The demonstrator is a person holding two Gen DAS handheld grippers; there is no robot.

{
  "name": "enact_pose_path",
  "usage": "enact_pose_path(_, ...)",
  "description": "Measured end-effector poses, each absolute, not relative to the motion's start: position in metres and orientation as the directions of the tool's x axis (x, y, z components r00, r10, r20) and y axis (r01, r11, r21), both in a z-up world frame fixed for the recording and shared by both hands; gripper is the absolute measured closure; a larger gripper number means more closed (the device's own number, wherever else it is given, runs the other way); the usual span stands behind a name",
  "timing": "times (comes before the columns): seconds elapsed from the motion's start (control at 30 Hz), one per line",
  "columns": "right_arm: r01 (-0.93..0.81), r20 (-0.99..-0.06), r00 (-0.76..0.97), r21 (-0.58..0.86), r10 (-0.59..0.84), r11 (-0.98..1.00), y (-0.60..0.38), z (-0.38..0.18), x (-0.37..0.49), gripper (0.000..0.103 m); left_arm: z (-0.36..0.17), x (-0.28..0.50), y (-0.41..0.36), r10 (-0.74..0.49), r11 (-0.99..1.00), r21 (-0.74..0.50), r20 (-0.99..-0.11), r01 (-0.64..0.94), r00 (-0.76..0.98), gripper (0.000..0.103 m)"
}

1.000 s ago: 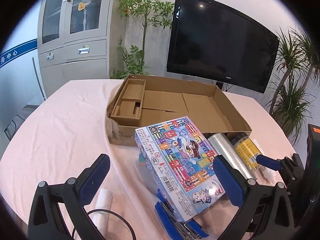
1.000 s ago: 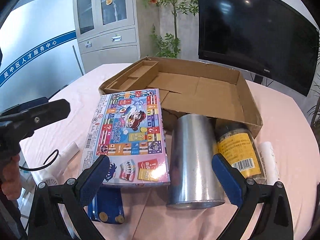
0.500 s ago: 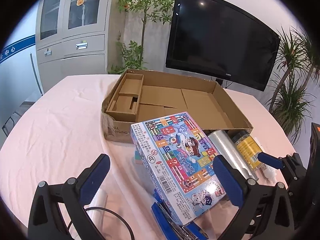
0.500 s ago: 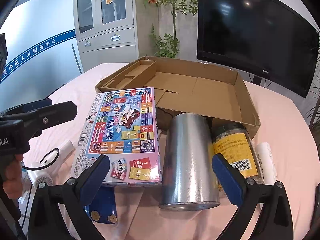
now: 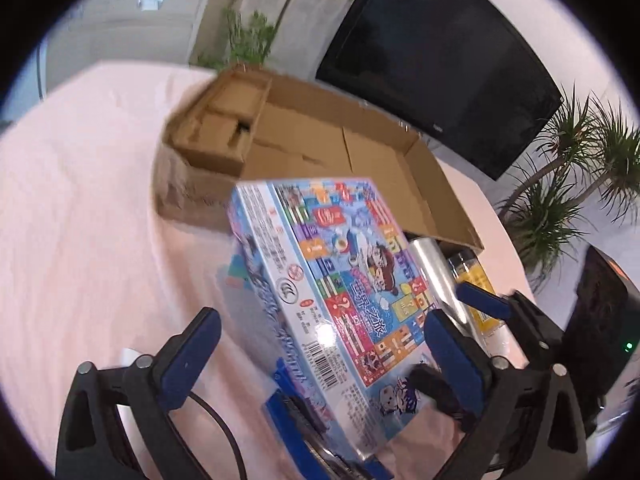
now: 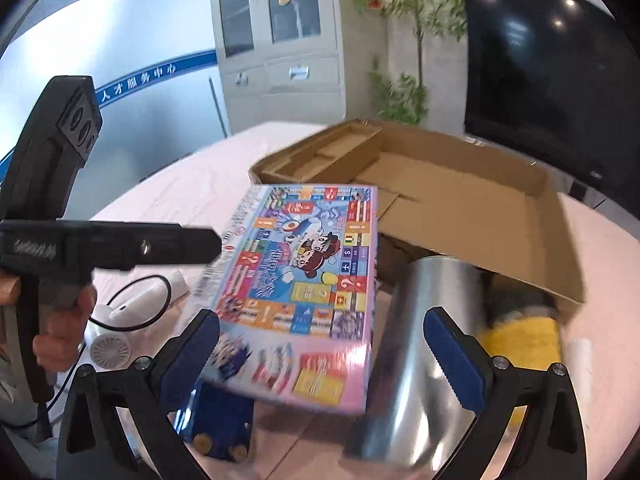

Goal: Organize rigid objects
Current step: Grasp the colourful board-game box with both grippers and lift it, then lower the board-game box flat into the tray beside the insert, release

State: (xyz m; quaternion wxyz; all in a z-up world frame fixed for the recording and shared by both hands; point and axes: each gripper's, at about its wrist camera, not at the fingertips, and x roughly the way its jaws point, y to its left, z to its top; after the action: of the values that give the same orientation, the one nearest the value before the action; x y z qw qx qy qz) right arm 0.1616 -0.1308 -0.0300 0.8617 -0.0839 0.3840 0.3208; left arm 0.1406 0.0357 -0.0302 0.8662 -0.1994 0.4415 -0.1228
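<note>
Left gripper (image 5: pixel 320 354): jaws wide apart, held low over the bench, board game box lying between the two blue pads (image 5: pixel 188 356) without clear contact.
Right gripper (image 6: pixel 322 354): jaws spread wide, clamped on nothing; hovering near the box's close end and the silver cylinder.
Board game box (image 6: pixel 304 280): colourful, shrink-wrapped, lying tilted just in front of the cardboard tray, one end propped on a blue object (image 6: pixel 222 424).
Cardboard tray (image 6: pixel 460 204): open, shallow, with a narrow divided compartment along its left side; sitting on the bench beyond the game box.
Silver cylinder (image 6: pixel 424 344): on its side, just to the right of the game box, close to the tray's front wall.
Yellow-labelled jar (image 6: pixel 524 332): on its side just beyond the cylinder, blurred.
White tube (image 6: pixel 578 364): far right of the jar, partly hidden.
Bench (image 5: pixel 80 208): covered in a pale pink cloth.
Small white fan (image 6: pixel 110 350): left of the box, black cable looped beside it.
Background: black screen (image 5: pixel 440 60), grey cabinet (image 6: pixel 280 40), green plants.
</note>
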Motion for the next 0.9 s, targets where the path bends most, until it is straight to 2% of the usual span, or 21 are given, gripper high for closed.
enact_pose_path(0.13,-0.64,-0.768,0.404,0.152,0.498,0.753,-0.109,-0.049,0.185,0.001,-0.05,0.155,0.029,-0.433,0.876,-0.481,-0.745,0.041,0.508,0.021)
enact_pose_path(0.2,-0.637,-0.777,0.343,0.22,0.528,0.739,-0.1,-0.052,0.188,0.0,-0.053,0.156,0.031,-0.418,0.88,-0.475,-0.753,0.02,0.508,0.023)
enact_pose_path(0.33,-0.616,-0.784,0.362,0.206,0.505,0.761,-0.086,-0.054,0.183,0.0,-0.048,0.15,0.037,-0.38,0.893,-0.451,-0.749,0.003,0.542,0.032)
enact_pose_path(0.53,-0.543,-0.764,0.373,0.28,0.526,0.792,-0.076,-0.06,0.185,0.001,-0.025,0.143,0.029,-0.273,0.946,-0.325,-0.751,0.024,0.601,0.033)
enact_pose_path(0.7,-0.51,-0.701,0.532,0.183,0.475,0.841,-0.071,-0.034,0.177,0.008,0.034,0.139,0.015,-0.193,0.98,-0.171,-0.652,0.106,0.733,0.033)
enact_pose_path(0.9,-0.467,-0.573,0.666,0.179,0.478,0.866,-0.077,0.024,0.218,0.009,0.09,0.194,0.004,-0.193,0.98,-0.066,-0.57,0.19,0.798,0.033)
